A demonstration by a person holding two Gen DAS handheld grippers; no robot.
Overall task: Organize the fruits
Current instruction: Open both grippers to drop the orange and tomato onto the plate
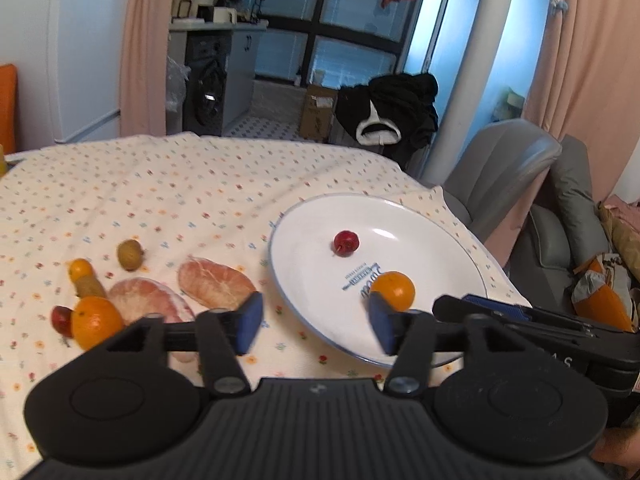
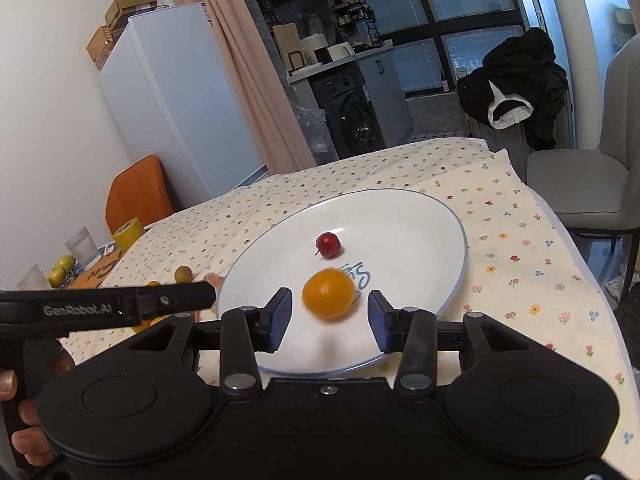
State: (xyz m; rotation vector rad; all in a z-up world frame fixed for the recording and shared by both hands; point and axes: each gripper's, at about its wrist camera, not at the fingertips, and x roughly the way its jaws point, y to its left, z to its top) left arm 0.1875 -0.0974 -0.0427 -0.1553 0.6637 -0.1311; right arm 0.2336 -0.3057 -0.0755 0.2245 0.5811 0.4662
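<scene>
The orange fruit (image 2: pixel 328 294) lay on the white plate (image 2: pixel 420 216) between the right hand-held gripper's (image 2: pixel 329 322) spread, empty jaws, while the left hand-held gripper (image 1: pixel 316 322) gaped empty.

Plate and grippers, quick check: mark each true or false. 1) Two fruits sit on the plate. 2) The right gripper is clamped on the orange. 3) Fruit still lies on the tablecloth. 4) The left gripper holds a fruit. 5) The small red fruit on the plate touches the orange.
1) True: a small red fruit and an orange are on the plate.
2) False: the right gripper is open, pads clear of the orange.
3) True: another orange and other pieces lie on the tablecloth.
4) False: the left gripper is open and empty.
5) False: they sit apart.
</scene>
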